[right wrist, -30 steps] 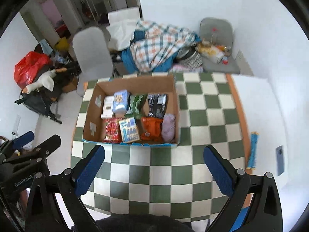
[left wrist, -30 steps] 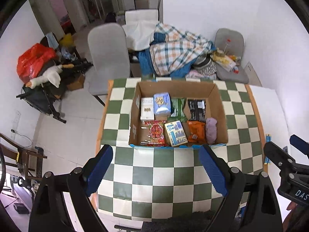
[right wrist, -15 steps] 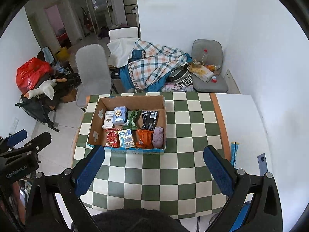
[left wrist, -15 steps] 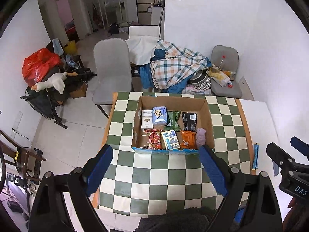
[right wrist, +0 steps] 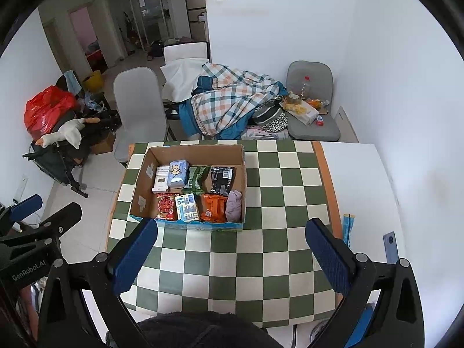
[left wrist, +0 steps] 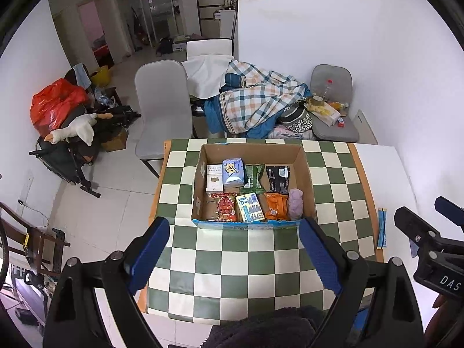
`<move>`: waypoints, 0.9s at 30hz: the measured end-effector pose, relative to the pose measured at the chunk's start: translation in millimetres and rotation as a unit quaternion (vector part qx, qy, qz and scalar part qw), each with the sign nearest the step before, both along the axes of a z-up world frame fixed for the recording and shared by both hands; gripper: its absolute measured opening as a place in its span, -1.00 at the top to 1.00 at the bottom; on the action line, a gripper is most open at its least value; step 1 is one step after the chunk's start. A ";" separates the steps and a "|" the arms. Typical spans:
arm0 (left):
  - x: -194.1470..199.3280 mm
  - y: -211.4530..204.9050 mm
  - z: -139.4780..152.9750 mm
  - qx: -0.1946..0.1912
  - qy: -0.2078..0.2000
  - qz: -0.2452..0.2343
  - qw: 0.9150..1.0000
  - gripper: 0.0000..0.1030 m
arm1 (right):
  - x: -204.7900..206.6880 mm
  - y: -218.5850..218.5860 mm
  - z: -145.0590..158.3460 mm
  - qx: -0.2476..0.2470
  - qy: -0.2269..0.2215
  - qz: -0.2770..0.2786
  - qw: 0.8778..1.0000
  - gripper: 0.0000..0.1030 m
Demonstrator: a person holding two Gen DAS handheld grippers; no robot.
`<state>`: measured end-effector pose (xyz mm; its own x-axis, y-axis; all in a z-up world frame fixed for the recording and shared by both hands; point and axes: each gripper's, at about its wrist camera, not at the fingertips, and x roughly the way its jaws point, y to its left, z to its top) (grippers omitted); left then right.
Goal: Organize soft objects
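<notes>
bare checkered table (left wrist: 249, 264) before the packed cardboard box (left wrist: 252, 226), open-topped, walls upright

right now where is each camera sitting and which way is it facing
Left wrist: on the left gripper, high above the checkered table, looking down at the cardboard box; its open blue fingers and the right gripper show.
Right wrist: on the right gripper, likewise high, box left of centre; the left gripper shows.
Both share the box, table and plaid blanket.

table (left wrist: 261, 264): green-white checked cloth | on it: cardboard box (left wrist: 306, 174), blue strip (left wrist: 382, 229)
</notes>
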<state>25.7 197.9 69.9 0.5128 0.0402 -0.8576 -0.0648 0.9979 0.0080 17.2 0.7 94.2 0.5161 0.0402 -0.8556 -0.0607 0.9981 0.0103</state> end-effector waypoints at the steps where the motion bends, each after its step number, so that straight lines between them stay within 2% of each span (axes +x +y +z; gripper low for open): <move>1: 0.0 -0.2 0.0 -0.001 -0.001 0.000 1.000 -0.77 | 0.3 -0.5 -0.4 -0.001 0.000 0.000 1.000 -1.00; 27: 2.3 12.4 12.4 0.008 -0.021 0.003 1.000 -0.77 | 2.6 -1.1 5.2 -0.007 -0.003 0.000 1.000 -1.00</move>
<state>28.0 210.3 82.3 0.5487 0.0571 -0.8341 -0.0706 0.9973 0.0218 19.8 -0.4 99.4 0.5215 0.0283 -0.8528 -0.0606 0.9982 -0.0040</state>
